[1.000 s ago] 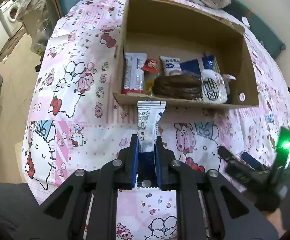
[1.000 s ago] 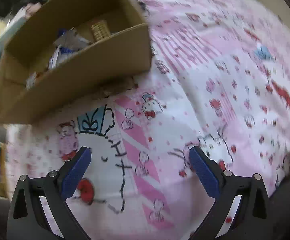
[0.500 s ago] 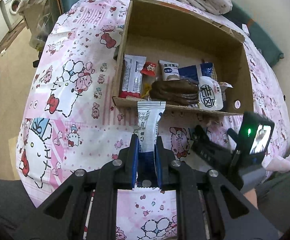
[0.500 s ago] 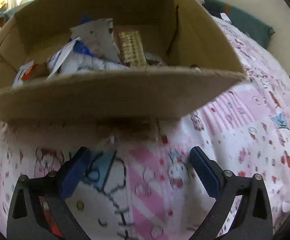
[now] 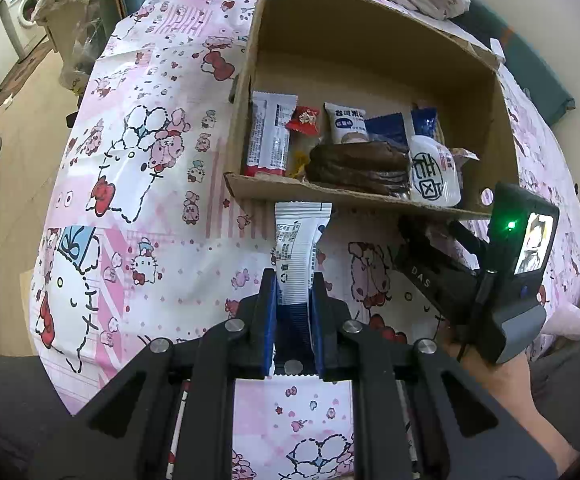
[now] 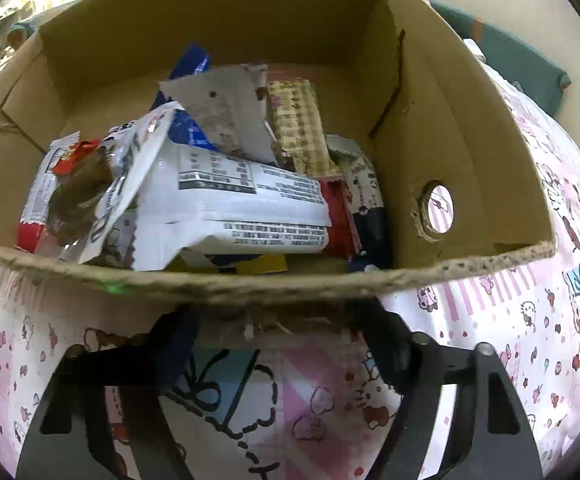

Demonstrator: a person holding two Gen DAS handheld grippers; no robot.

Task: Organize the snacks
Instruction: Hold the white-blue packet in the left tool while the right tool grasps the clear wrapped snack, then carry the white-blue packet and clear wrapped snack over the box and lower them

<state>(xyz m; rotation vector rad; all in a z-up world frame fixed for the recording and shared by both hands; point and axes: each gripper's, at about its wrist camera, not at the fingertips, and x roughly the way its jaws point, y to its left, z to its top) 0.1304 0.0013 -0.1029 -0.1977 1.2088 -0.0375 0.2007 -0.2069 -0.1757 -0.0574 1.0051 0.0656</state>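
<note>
Behind the cardboard box [image 6: 250, 284], right hand-held gripper [image 6: 274, 344] fingertips hide.

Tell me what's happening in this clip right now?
A person is sorting snacks on a bed with a pink cartoon sheet. The left gripper is shut on a white and blue snack packet, held just short of the cardboard box, which already holds several wrapped snacks. The right gripper is at the box's near wall, low by the sheet, its jaws apart and holding nothing.
</note>
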